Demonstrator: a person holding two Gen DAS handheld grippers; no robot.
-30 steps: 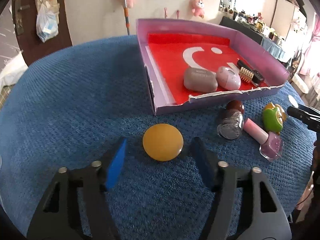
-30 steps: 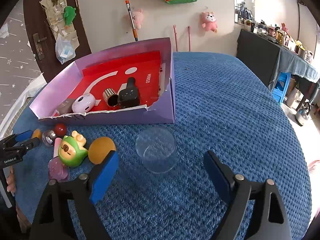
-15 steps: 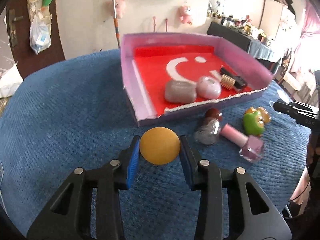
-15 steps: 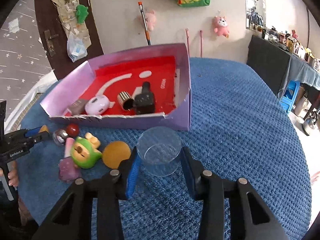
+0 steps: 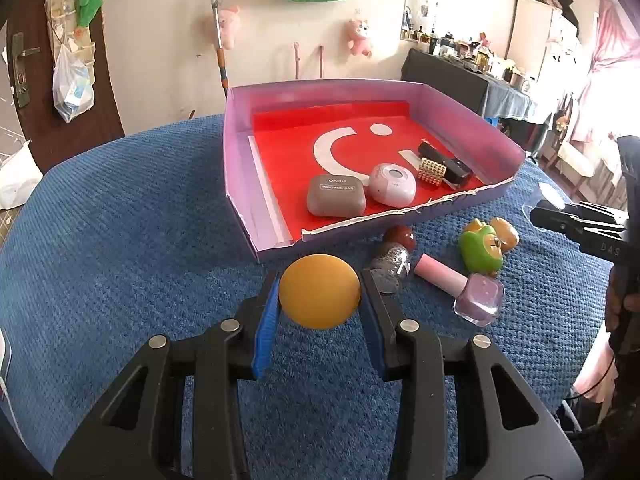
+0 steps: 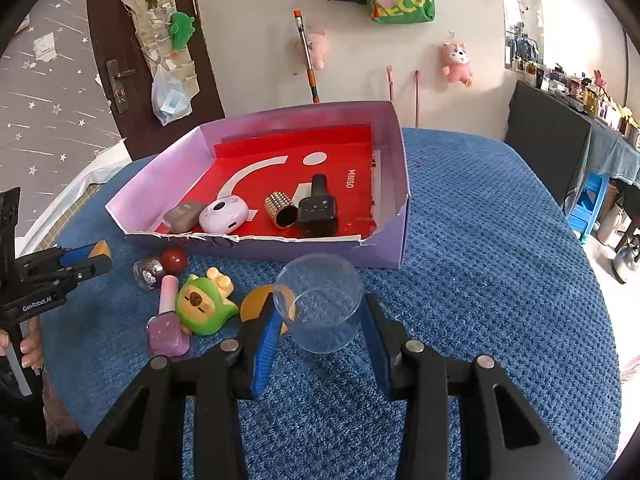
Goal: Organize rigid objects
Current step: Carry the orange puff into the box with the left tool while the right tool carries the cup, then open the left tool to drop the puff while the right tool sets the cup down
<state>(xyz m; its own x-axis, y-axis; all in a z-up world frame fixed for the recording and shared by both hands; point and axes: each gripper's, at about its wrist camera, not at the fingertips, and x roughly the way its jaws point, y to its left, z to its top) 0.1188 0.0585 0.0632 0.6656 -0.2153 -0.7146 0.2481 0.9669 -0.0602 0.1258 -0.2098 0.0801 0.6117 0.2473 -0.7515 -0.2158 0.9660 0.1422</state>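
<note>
I find my left gripper clenched on the orange round piece, its blue pads pressing both sides; the jaws have just been closing onto it. The piece is held clear of the blue cloth, just in front of the purple box. My right gripper grips the clear cup, jaws likewise just closed on its wall, the cup tilted toward the camera and near the box's front edge. Inside the box, on its red liner: a grey case, a pale pink case, a studded gold cylinder and a black bottle. On the cloth beside the box lie a pink nail polish bottle, a green toy figure, a glittery bottle and a red bead (bead and glittery bottle touching, as far as I can judge).
</note>
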